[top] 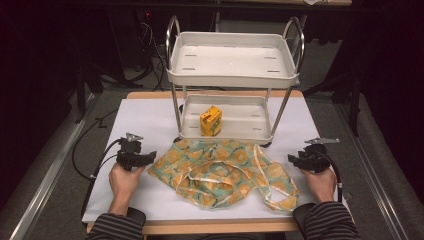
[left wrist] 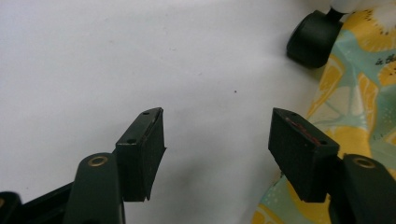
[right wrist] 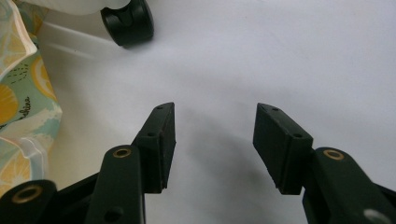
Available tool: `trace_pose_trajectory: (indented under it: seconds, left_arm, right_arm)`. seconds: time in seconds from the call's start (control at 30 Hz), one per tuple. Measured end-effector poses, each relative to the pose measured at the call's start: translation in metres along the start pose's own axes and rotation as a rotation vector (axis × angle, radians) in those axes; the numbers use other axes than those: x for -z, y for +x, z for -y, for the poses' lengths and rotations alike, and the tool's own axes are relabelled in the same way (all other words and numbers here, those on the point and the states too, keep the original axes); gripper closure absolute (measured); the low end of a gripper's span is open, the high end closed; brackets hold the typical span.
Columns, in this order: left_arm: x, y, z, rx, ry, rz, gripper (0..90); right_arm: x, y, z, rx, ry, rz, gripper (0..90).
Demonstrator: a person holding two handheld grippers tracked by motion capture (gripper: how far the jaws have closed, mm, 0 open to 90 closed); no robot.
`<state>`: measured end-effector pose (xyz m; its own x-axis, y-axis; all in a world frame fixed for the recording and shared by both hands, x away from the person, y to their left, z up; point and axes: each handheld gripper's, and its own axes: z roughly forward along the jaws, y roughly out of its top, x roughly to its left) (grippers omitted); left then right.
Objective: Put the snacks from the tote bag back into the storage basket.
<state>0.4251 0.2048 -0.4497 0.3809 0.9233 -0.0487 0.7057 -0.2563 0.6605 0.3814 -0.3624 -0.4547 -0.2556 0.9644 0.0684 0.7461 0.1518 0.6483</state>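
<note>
White surface (top: 150,200): patterned cloth (top: 225,170) spread untouched before a trolley (top: 232,60) holding a yellow box (top: 210,121); left tongs (top: 145,159) and right tongs (top: 292,161) apart, empty, nothing apparently begun.

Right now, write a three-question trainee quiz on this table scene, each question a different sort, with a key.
1. True or false: the yellow box stands on the cart's top shelf.
2. What lies on the white table between the left gripper and the right gripper? A) a towel B) a lemon-print apron C) a plate
3. Fill in: both grippers' jaws are ____.

Key: 1 false, it stands on the lower shelf; 2 B; 3 open, holding nothing.
</note>
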Motion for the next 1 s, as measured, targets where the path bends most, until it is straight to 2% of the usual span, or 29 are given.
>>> trace_pose_trajectory:
  seconds: [0.3, 1.0]
  left_arm:
    - [0.0030, -0.0034, 0.0034, -0.026, 0.025, -0.013, 36.1]
    - [0.0017, -0.0065, 0.0051, -0.040, 0.055, -0.004, 35.6]
  right_arm:
    - [0.0005, 0.0030, 0.0011, 0.012, 0.017, 0.004, 48.9]
    - [-0.0008, 0.0052, 0.0018, 0.021, 0.032, -0.008, 47.6]
